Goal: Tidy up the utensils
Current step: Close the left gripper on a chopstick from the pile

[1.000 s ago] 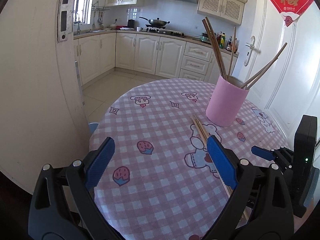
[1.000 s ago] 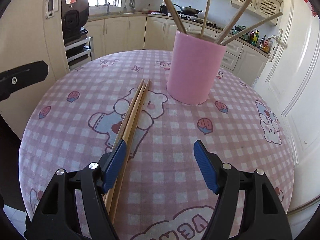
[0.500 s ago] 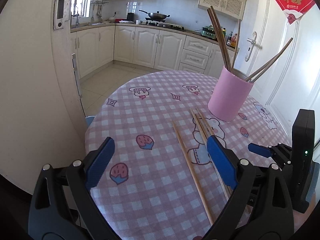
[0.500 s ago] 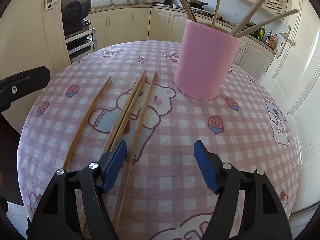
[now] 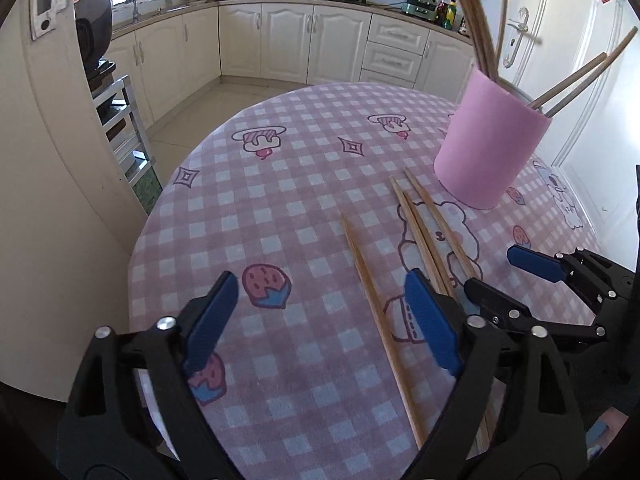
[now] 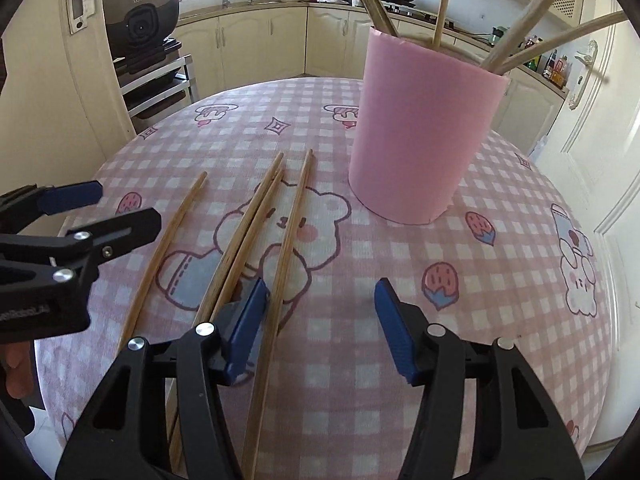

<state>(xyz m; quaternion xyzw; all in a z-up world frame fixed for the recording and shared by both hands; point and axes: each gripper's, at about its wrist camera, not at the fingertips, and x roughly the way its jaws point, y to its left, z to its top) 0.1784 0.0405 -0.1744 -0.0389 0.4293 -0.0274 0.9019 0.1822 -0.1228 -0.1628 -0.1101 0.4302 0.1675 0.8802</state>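
Several wooden chopsticks lie loose on the pink checked tablecloth. One lone chopstick (image 5: 378, 312) (image 6: 164, 248) lies left of a group of three (image 5: 428, 232) (image 6: 260, 236). A pink cup (image 5: 486, 142) (image 6: 420, 124) stands behind them and holds several more chopsticks. My left gripper (image 5: 320, 320) is open and empty above the near table edge, the lone chopstick between its fingers. My right gripper (image 6: 320, 324) is open and empty, its left finger (image 6: 244, 328) over the group of three. It also shows in the left wrist view (image 5: 536, 264).
The round table (image 5: 248, 200) ends close on the left and near side. A cream wall corner (image 5: 60, 184) stands left of it. A metal rack with a black cooker (image 6: 140, 20) is at back left. A white door (image 5: 600, 92) is to the right.
Both grippers have moved forward and lower towards the table. The cup and chopsticks look larger. A lone chopstick and a third in the group came into view. Both stay open.
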